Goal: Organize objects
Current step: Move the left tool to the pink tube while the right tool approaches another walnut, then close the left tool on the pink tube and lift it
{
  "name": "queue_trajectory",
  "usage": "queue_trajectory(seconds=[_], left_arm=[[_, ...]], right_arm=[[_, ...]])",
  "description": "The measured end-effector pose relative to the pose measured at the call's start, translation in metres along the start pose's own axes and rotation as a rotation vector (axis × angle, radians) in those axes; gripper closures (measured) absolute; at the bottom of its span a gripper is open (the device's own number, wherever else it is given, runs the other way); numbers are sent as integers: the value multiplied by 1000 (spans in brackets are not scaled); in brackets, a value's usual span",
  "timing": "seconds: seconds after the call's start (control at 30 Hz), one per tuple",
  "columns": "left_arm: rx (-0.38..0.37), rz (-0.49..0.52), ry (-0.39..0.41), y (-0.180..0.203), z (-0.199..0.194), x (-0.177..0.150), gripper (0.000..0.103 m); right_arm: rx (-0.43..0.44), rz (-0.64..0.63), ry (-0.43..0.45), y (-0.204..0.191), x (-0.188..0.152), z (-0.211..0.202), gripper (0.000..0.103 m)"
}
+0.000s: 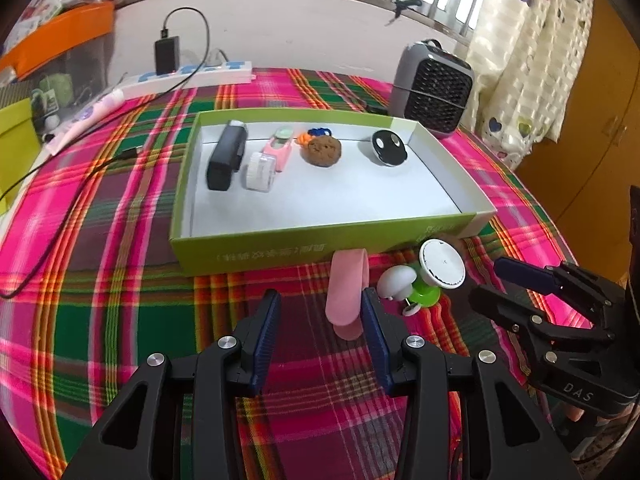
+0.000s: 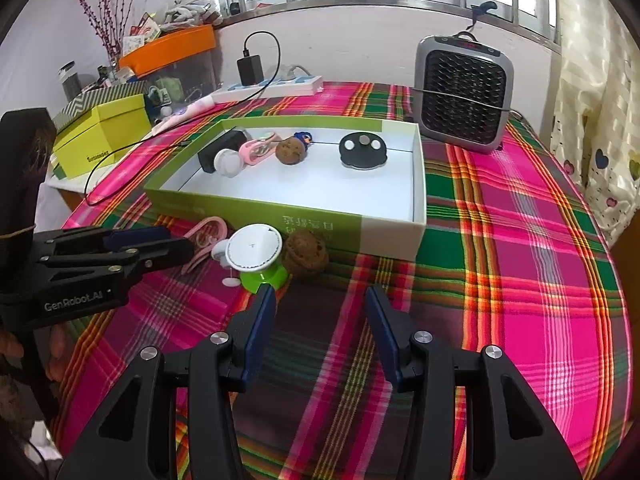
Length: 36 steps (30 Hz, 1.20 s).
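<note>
Grippers both gape, holding nothing: left gripper (image 1: pixel 320 300) beside the pink clip (image 1: pixel 345 288), right gripper (image 2: pixel 320 300) near the walnut (image 2: pixel 306 254).

Tray (image 1: pixel 320 240) front half bare, clear drop zone. Back row packed with 5 items. Pink clip (image 1: pixel 346 288), white-green toy (image 2: pixel 256 256), walnut (image 2: pixel 306 254) crowd tray's front wall. Cloth (image 2: pixel 520 280) right open.
</note>
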<state>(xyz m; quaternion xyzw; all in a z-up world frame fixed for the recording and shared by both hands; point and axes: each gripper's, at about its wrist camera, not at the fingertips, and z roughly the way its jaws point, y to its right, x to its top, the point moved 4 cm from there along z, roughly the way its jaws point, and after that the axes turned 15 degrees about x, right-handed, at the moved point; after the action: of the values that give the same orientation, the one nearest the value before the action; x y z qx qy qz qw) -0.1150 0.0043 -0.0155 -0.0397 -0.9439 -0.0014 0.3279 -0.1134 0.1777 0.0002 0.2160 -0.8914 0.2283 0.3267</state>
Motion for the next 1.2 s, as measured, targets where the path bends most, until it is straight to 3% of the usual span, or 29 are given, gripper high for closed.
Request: queue_trajectory(seconds=[0.4,0.57,0.63,1.2], left_arm=[[9,41,1,10,8,9,64],[3,37,6,10,6,10,85],[-1,38,7,10,6,10,87],[23,-19,6,-12,1,0,87]], right_arm=[[-5,5,-6,-2,0,1,55],[-7,9,-12,-2,-1,2,55],[-6,8,-13,-2,0,3,55],[-15,76,14,10,6,3,55]])
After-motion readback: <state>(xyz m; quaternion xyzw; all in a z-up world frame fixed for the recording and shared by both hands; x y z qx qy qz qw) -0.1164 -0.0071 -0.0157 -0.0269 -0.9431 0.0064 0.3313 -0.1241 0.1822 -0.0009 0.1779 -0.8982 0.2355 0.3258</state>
